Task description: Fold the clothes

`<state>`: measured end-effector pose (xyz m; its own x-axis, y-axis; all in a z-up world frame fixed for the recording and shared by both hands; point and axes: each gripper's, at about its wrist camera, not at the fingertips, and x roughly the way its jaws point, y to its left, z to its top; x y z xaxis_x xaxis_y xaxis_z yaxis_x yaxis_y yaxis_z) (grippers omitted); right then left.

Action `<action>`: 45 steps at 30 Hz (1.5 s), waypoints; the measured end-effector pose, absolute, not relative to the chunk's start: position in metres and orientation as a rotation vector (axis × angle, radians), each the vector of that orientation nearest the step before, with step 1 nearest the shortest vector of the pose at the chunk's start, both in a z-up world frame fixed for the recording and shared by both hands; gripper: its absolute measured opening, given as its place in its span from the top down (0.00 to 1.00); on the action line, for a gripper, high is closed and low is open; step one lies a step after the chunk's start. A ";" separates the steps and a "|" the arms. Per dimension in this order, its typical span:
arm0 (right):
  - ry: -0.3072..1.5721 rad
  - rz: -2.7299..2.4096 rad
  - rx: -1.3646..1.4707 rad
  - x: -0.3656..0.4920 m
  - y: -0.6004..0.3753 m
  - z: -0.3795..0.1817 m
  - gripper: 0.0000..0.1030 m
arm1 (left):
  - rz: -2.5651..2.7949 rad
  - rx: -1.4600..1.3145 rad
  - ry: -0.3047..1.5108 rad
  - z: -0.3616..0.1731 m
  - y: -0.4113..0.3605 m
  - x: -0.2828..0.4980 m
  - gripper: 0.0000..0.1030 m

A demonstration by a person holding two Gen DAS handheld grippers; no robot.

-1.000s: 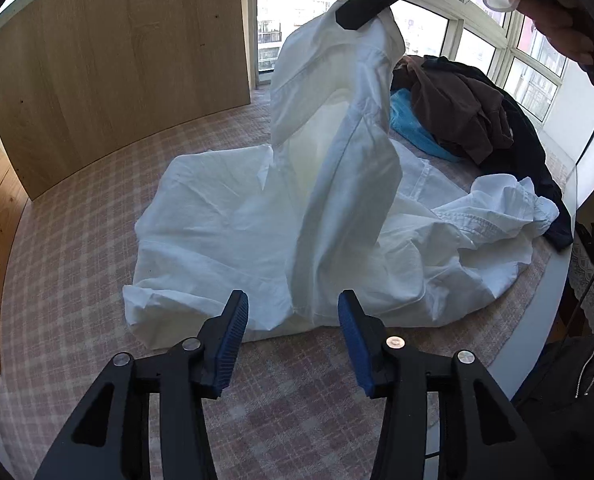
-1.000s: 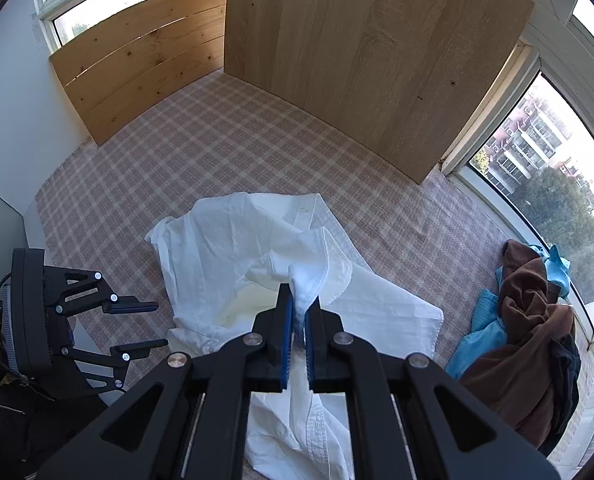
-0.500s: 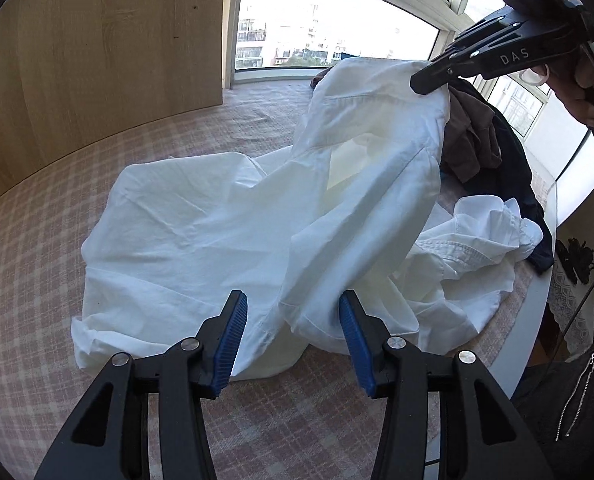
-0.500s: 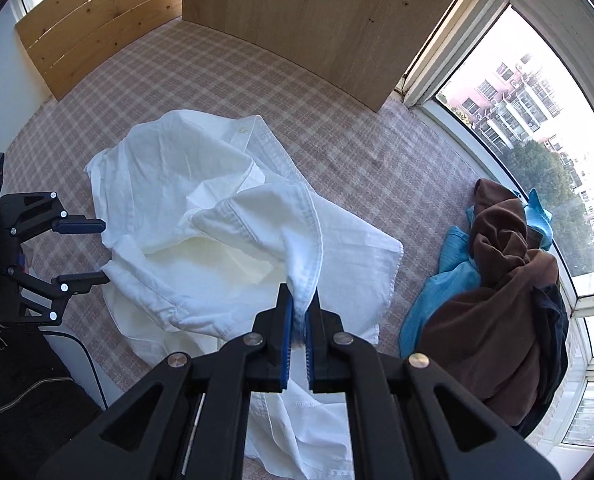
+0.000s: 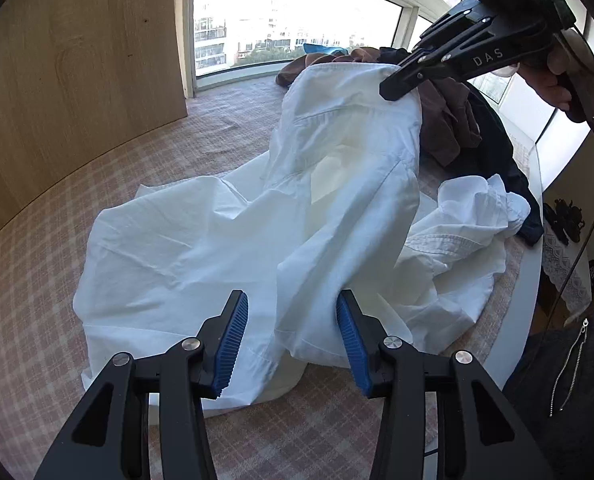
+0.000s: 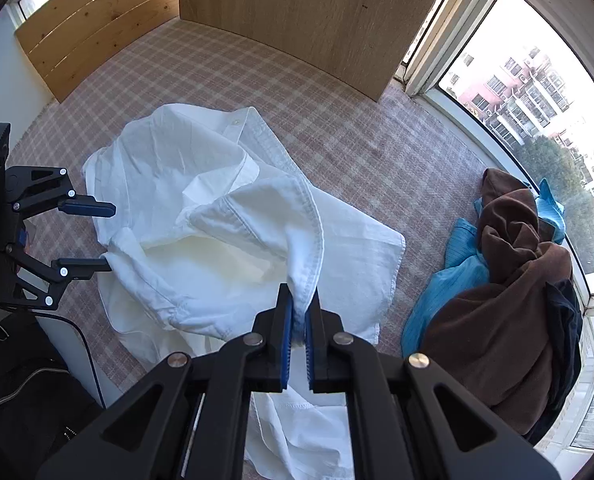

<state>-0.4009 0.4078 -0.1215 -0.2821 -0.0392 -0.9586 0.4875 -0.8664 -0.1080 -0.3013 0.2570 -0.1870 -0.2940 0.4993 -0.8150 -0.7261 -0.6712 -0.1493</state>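
Mid-fold: right gripper [image 6: 297, 312] clamped on white shirt's [image 5: 201, 248] hem, lifting it off the checked table [image 5: 37, 280]; left gripper [image 5: 293, 336] closing, cloth between unpinched pads, must catch the lower edge next.

white shirt [image 5: 201, 248] | crumpled, spread on checked cover | one hemmed edge lifted

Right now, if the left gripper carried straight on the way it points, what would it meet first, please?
Most likely the white shirt: the left gripper, jaws closing with nothing pinched yet, points down at the near hem lying on the checked cover. Depth is hard to judge, but cloth fills the line ahead.
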 end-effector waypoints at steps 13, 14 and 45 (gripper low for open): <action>0.538 -2.207 1.630 -0.405 0.407 -0.119 0.95 | 1.961 -1.174 0.386 -0.199 0.262 -0.309 0.91; 0.534 -2.211 1.628 -0.405 0.408 -0.118 0.95 | 1.958 -1.181 0.388 -0.202 0.264 -0.309 0.99; 0.545 -2.179 1.560 -0.398 0.384 -0.105 0.95 | 2.159 -1.225 0.485 -0.237 0.233 -0.274 0.66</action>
